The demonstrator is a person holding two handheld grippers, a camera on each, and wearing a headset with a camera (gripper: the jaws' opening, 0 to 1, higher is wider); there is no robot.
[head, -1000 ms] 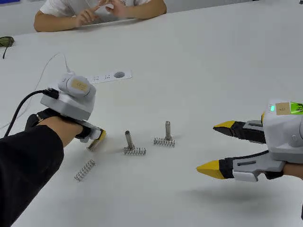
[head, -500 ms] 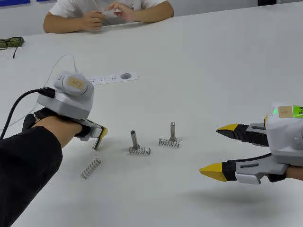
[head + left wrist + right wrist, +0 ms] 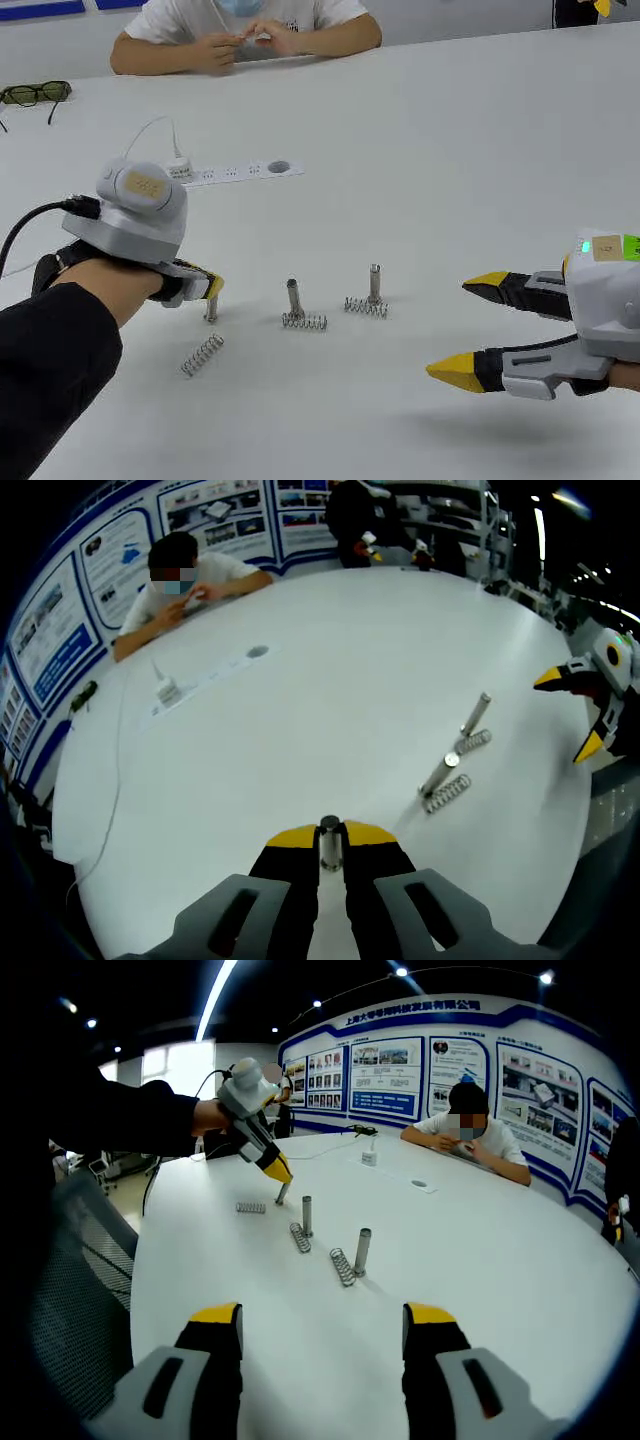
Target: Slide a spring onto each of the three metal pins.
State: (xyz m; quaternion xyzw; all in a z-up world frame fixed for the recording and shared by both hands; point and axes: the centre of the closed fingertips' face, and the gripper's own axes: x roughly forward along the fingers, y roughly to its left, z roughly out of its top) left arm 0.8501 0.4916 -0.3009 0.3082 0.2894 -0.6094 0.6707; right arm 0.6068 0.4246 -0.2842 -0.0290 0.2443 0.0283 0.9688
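— The pin [image 3: 329,848]?
— Clamped upright between the yellow tips of the left gripper [image 3: 330,832]; a loose spring [image 3: 202,355] is seen nearby.
— The right gripper [image 3: 468,328]?
— Spread wide, well apart from the other pins [image 3: 294,297], springs [image 3: 304,321] laid at their bases.

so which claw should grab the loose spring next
Probably the right: the right claw is open and empty, while the left claw is shut on a pin. The loose spring lies near that pin, so it would have to reach across.
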